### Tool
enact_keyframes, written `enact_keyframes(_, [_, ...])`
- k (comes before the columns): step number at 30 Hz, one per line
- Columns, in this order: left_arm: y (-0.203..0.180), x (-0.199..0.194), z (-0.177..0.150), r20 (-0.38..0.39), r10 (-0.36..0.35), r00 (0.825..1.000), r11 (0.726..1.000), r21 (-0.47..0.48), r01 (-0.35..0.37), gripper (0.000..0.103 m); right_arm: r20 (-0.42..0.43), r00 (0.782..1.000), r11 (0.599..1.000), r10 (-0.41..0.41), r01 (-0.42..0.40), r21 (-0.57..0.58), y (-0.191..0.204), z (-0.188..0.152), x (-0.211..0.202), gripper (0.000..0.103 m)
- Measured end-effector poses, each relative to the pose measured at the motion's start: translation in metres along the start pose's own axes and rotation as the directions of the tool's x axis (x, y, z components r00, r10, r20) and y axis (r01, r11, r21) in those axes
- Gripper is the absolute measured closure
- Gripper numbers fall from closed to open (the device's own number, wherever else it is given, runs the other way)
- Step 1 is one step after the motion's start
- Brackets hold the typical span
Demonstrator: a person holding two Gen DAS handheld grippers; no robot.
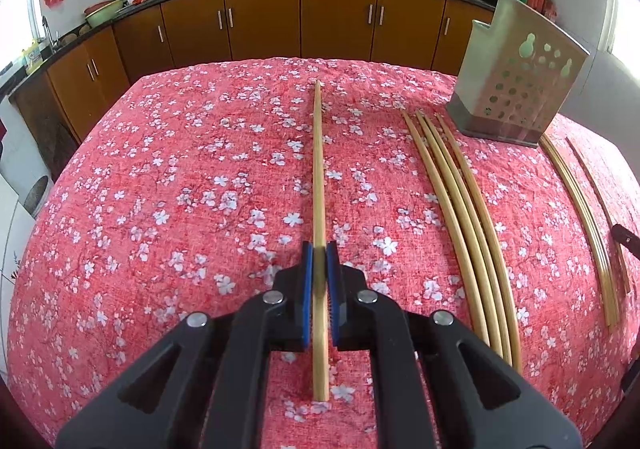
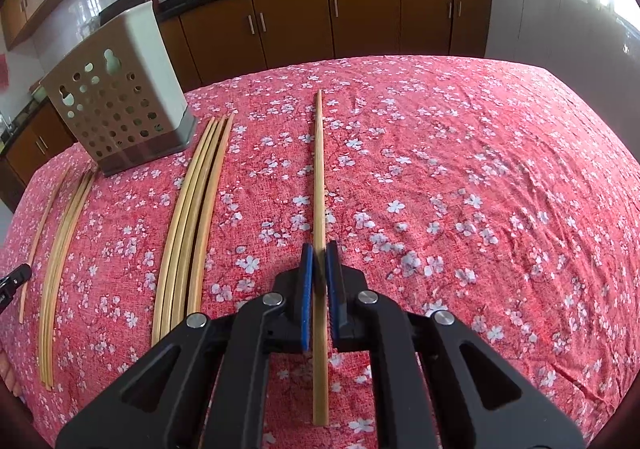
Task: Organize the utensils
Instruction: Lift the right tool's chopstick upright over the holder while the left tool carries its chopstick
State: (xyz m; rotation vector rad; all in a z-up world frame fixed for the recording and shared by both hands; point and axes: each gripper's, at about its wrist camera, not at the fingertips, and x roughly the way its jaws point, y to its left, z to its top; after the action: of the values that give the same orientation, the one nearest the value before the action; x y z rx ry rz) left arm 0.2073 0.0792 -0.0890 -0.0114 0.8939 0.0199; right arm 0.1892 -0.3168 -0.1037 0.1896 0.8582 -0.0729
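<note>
Left wrist view: left gripper (image 1: pixel 320 253) pinches one chopstick (image 1: pixel 318 169); right gripper (image 2: pixel 319 256) pinches another chopstick (image 2: pixel 320 177) | step: pick up | next: carry both to holder (image 1: pixel 516 89), far off to its right

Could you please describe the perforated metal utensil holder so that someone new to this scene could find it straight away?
Start from the table covered in a red floral cloth. Towards its far side, in front of the brown cabinets, the utensil holder stands upright near the bundles of chopsticks lying flat. It is the only upright thing on the cloth: a grey metal box with round holes and gourd-shaped cut-outs.
</note>
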Motion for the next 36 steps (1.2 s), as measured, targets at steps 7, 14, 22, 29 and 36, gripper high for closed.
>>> enact_keyframes(7, [0.010,-0.047,0.017,0.152,-0.003,0.988,1.000,-0.021,0.006,0.095,0.158,0.987,1.000,0.029,-0.029,-0.001,-0.004,0.012,-0.049,0.096])
enact_keyframes(14, [0.015,-0.109,0.048,0.353,-0.031,0.935,0.997,-0.059,0.055,0.095,0.309,0.949,0.998,0.057,-0.061,0.003,-0.007,0.031,-0.094,0.096])
enact_keyframes(22, [0.015,-0.136,0.074,0.433,-0.024,0.901,0.995,-0.073,0.061,0.095,0.381,0.921,0.997,0.078,-0.081,-0.008,-0.002,0.046,-0.116,0.096])
enact_keyframes(29, [0.011,-0.137,0.089,0.427,-0.026,0.904,0.996,-0.063,0.058,0.096,0.421,0.904,0.998,0.069,-0.065,-0.024,0.006,0.064,-0.125,0.096])
enact_keyframes(36, [-0.011,-0.189,0.127,0.540,-0.100,0.836,0.992,-0.009,0.125,0.096,0.595,0.788,0.985,0.156,-0.171,-0.031,0.022,0.118,-0.186,0.096])
